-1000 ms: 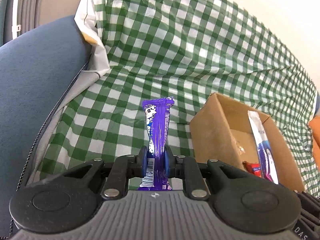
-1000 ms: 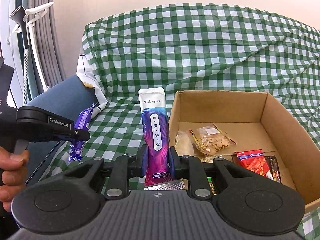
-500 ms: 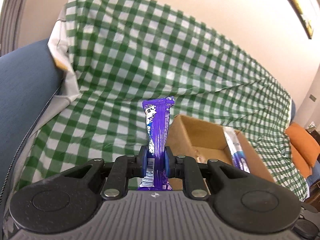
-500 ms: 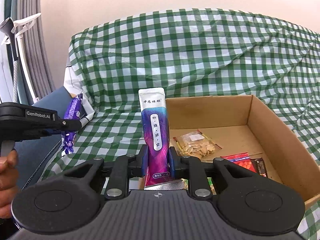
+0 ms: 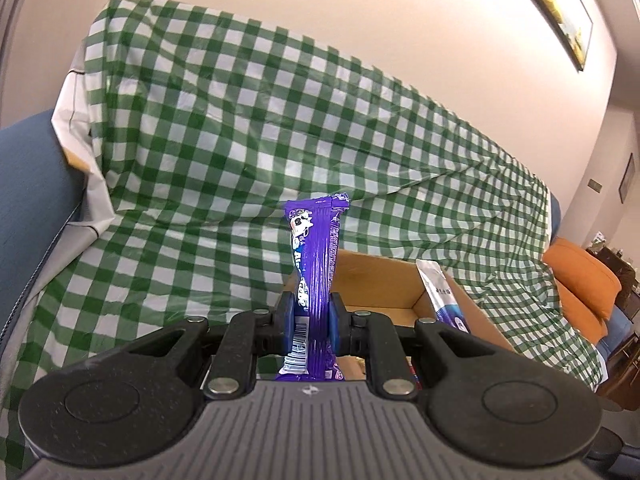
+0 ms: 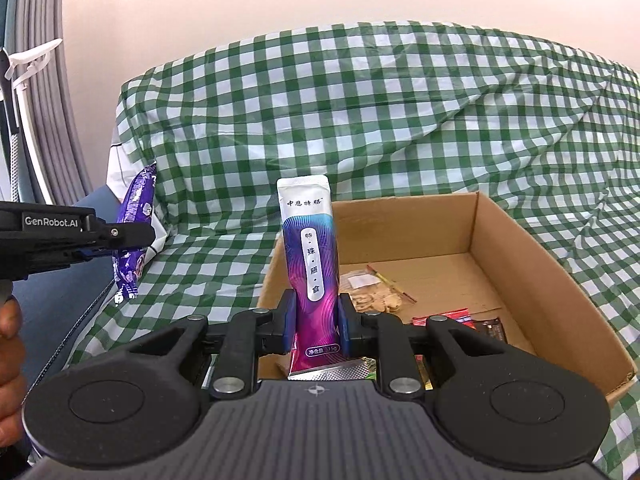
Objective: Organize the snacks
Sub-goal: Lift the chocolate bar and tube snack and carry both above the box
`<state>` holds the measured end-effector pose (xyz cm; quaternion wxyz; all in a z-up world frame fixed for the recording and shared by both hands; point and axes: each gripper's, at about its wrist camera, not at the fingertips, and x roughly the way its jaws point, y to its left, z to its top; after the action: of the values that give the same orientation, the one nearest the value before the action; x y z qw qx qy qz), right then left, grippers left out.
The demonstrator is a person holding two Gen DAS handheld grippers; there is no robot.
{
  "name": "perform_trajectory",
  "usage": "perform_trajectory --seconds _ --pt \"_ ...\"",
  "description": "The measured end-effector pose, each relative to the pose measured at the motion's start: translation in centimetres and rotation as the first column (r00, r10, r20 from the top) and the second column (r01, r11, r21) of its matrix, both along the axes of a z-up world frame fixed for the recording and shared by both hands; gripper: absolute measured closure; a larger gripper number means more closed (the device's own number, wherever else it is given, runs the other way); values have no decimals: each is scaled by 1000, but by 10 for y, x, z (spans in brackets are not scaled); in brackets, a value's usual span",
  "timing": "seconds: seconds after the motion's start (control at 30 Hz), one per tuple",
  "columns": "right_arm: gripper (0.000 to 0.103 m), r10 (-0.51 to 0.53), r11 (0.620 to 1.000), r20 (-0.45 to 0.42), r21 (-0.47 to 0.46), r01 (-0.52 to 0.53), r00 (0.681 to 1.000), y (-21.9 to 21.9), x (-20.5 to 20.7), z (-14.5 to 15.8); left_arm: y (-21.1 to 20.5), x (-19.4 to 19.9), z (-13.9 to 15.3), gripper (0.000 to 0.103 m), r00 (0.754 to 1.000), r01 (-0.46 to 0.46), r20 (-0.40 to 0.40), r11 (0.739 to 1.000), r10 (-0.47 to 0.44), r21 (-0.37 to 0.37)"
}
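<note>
Left hand-held gripper [image 5: 308, 326] is clamping a purple snack bar [image 5: 316, 264] near its lower end, the wrapper standing upright between the blue pads [image 5: 285, 322] and rising above them. Right hand-held gripper [image 6: 314, 326] is pinching a tall white-and-purple sachet [image 6: 310, 264] the same way, printed face toward the camera, silver seam at the bottom. In the right wrist view the left hand-held gripper [image 6: 132, 236] is showing at the left edge with the purple snack bar [image 6: 134, 240] hanging through its jaws, held in the air above the green checked cloth [image 6: 360, 120] and left of the cardboard box [image 6: 540, 264]. The cardboard box is sitting open on the cloth-covered sofa; inside it a clear bag of pale nuts [image 6: 376, 296] is lying on the floor of the box, with a red packet [image 6: 440, 316] and a dark packet [image 6: 494, 328] just beside it nearer the camera. The sachet is overlapping the box's near left corner in view; whether it is over the opening, cannot tell. In the left wrist view the cardboard box [image 5: 372, 280] is lying behind the bar, the sachet [image 5: 442, 300] poking up at its right. An orange cushion [image 5: 580, 280] is sitting at far right; blue upholstery [image 5: 28, 192] is showing at left.
</note>
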<state>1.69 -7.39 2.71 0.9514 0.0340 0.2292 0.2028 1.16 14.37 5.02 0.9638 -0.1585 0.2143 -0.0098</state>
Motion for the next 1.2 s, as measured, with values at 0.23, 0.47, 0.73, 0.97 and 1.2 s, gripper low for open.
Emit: perform_trajectory --seconds 0.23,0.47,0.73,0.97,1.2 --pt "81 -39 999 13 3 39 999 -6 1 1 -12 1 2 85 998 43 36 999 -44 18" --pt "81 -77 997 24 3 77 997 -15 3 1 -27 4 1 85 995 87 53 996 -89 36" --pt "81 -139 990 30 -5 139 990 -23 5 -2 -42 9 -1 85 989 130 64 991 -132 43" --pt "81 -192 981 20 -5 192 981 -32 10 -4 -53 14 -2 85 983 163 79 986 -166 43" --pt "81 -225 974 25 -8 226 974 -36 12 -5 -63 19 -4 85 977 193 88 980 -196 40"
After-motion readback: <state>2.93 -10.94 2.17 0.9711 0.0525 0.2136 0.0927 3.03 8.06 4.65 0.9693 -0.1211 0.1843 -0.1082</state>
